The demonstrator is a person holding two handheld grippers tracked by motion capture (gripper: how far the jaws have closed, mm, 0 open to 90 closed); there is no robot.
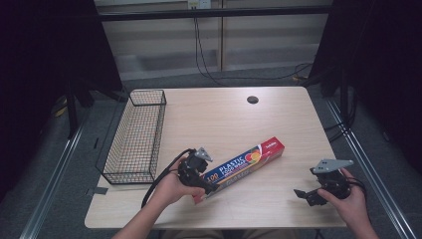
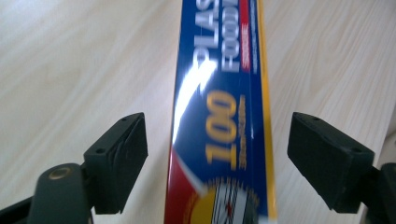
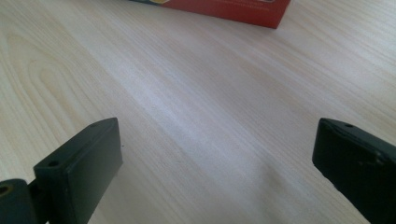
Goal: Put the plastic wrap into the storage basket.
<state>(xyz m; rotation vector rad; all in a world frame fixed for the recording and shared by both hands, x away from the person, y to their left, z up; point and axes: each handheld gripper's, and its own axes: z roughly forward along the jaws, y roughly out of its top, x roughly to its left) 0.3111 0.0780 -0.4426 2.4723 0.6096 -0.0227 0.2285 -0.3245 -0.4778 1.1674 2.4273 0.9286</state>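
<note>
Fingers [image 2: 120, 165] astride wrap box [image 2: 224, 116], untouching.

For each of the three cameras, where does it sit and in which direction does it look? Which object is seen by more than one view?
High view: fixed above the person's side, looking forward and down on the table; both forearms, left gripper and right gripper show.
Left gripper view: rides on the left gripper, looking along the plastic wrap box, which lies between its open jaws.
Right gripper view: rides on the right gripper, looking over bare tabletop between open jaws.
Shared: all three views show the box, whose red end lies ahead of the right gripper.
</note>
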